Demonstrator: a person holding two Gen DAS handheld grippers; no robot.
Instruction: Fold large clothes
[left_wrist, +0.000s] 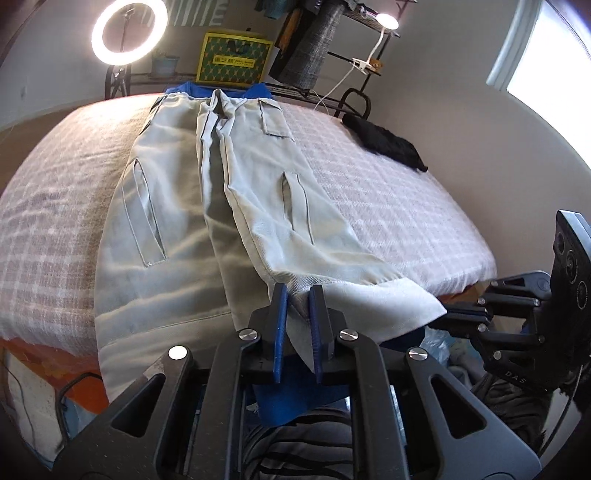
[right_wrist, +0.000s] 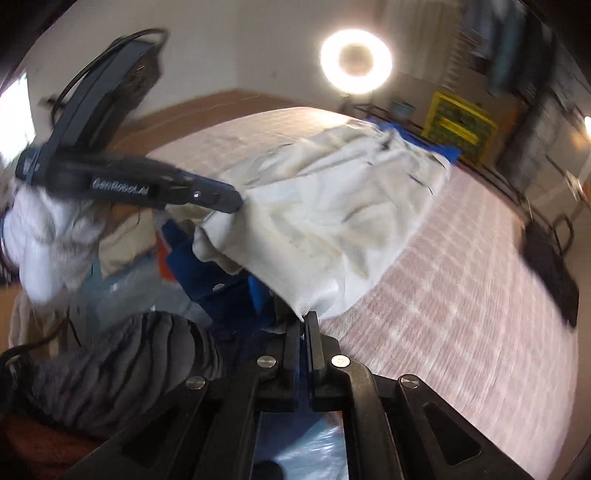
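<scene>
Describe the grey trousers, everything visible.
The grey trousers are pale grey-beige woven cloth, lying lengthwise on the checked bedspread, waist at the far end over something blue, hems at the near edge. Dark-stitched slit pockets sit on each leg, and a flap pocket near the waist. The legs lie side by side, slightly overlapped and wrinkled. The left gripper is shut on one hem; the right gripper pinches the other hem corner, lifted off the bed. The right wrist view is blurred.

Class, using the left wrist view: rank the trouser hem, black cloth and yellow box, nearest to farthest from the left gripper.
1. Trouser hem: clamped in the left gripper, at the bed's near edge.
2. Black cloth: right side of the bed.
3. Yellow box: beyond the bed's far end.
</scene>
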